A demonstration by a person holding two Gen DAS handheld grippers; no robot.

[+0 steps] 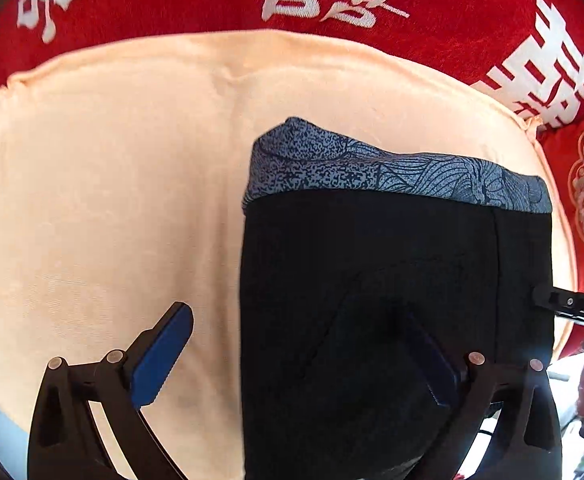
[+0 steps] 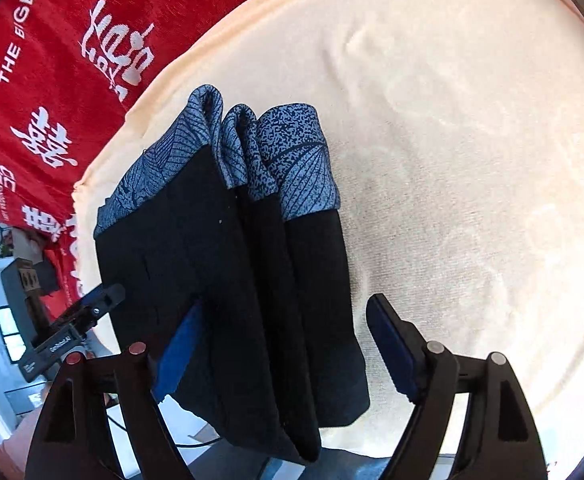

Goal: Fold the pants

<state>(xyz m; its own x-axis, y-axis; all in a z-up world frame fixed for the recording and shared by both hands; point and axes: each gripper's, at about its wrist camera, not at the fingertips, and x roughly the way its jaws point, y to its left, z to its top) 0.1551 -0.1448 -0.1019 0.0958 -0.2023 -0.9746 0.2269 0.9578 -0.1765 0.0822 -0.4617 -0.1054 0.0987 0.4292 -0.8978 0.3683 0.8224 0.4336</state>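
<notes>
Red fabric printed with white characters fills the background beyond both grippers, and over it lies a peach towel that serves as the working surface (whether a bed or a desk sits underneath cannot be told).

On the towel rest the pants, black, folded into a compact stack with a blue-grey patterned band along the edge farthest from the grippers. In the right wrist view the pants show several layers side by side, each ending in that patterned band, and their near end hangs slightly past the towel's edge.

The left gripper points steeply down with its jaws spread wide and nothing pressed between the blue pads: its left finger is over bare towel just beside the pants' left edge, while its right finger is over the black cloth. The right gripper is likewise spread apart and holds nothing; its left finger lies against or just above the top layer of the pants, its right finger over the towel beside the stack's right edge. Each gripper's tip also appears at the side of the other's view, near the pants' outer edge.
</notes>
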